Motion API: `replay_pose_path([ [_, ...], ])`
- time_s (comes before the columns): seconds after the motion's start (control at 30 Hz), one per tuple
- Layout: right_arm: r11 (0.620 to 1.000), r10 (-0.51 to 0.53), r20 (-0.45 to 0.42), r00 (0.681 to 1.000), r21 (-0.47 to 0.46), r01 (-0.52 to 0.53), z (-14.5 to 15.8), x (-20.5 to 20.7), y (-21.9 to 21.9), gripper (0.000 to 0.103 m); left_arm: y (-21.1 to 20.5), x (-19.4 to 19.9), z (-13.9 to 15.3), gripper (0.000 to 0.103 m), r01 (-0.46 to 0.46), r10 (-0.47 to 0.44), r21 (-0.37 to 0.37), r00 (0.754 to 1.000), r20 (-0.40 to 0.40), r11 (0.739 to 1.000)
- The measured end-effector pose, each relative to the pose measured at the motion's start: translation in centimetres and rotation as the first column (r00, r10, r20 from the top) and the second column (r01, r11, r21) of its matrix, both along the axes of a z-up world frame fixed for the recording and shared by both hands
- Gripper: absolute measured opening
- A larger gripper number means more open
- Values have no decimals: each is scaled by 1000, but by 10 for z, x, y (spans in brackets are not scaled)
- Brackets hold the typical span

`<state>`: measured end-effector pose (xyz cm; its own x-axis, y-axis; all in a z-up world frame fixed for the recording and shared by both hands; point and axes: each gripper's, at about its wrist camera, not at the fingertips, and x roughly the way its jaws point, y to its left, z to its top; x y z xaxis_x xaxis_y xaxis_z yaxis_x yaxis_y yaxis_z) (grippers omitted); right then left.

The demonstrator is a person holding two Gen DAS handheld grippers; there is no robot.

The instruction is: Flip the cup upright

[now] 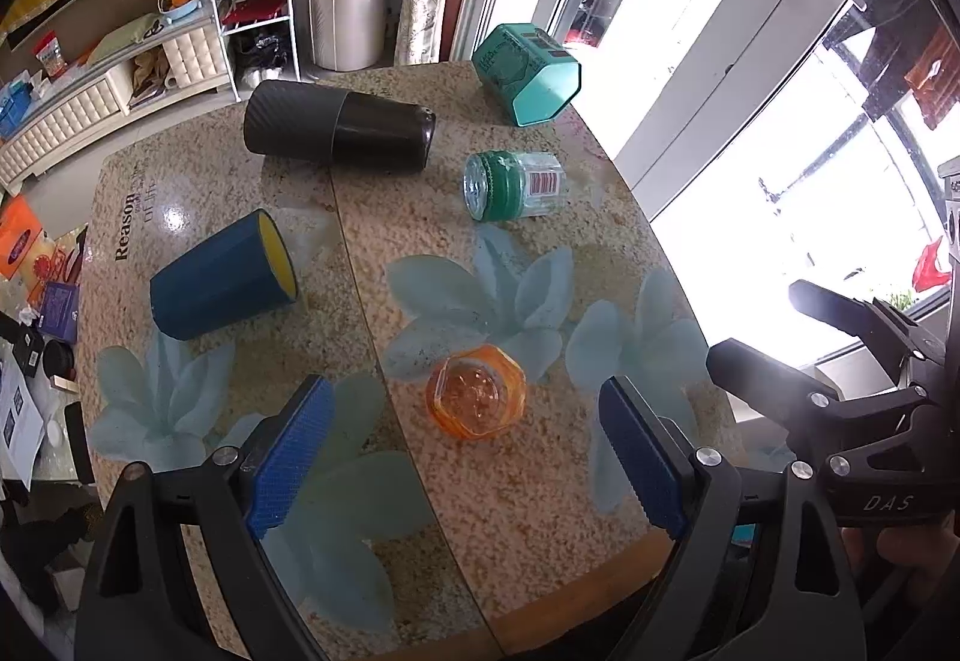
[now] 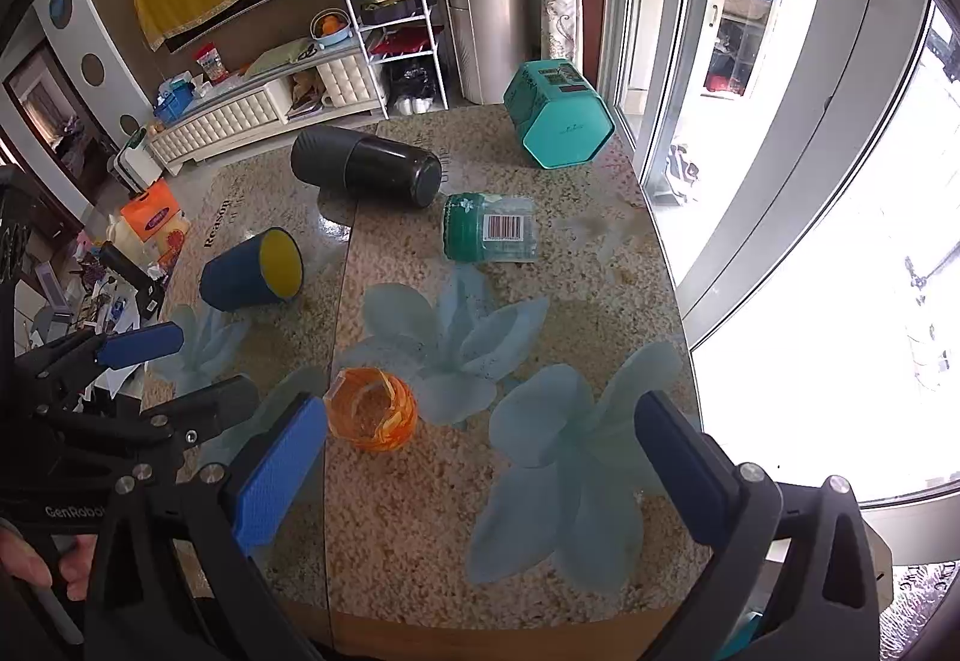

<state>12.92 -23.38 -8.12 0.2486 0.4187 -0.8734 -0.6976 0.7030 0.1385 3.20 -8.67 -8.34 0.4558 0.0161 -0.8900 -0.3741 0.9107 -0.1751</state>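
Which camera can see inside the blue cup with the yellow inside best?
The right wrist view shows the blue cup best. It lies on its side there with its mouth turned toward the camera, so the yellow inside shows almost whole. In the left wrist view the blue cup shows mostly its side, with only a thin yellow sliver.

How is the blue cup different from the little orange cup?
The blue cup lies on its side; the orange cup stands with its mouth up. The blue cup is solid, yellow inside, and bigger; the orange cup is see-through. Both sit on the table, untouched by the grippers.
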Motion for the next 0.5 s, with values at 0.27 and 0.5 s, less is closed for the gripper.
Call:
replay_pose_path([
  [0.27, 1000, -1, -13, 1000, 13, 1, -1, 2, 0, 103, -1, 0, 1, 92, -4, 4, -1, 1000, 8, 1000],
  [0.5, 1000, 1, -25, 1000, 14, -1, -3, 2, -1, 103, -4, 0, 2, 92, 0, -1, 31, 1000, 10, 1000],
])
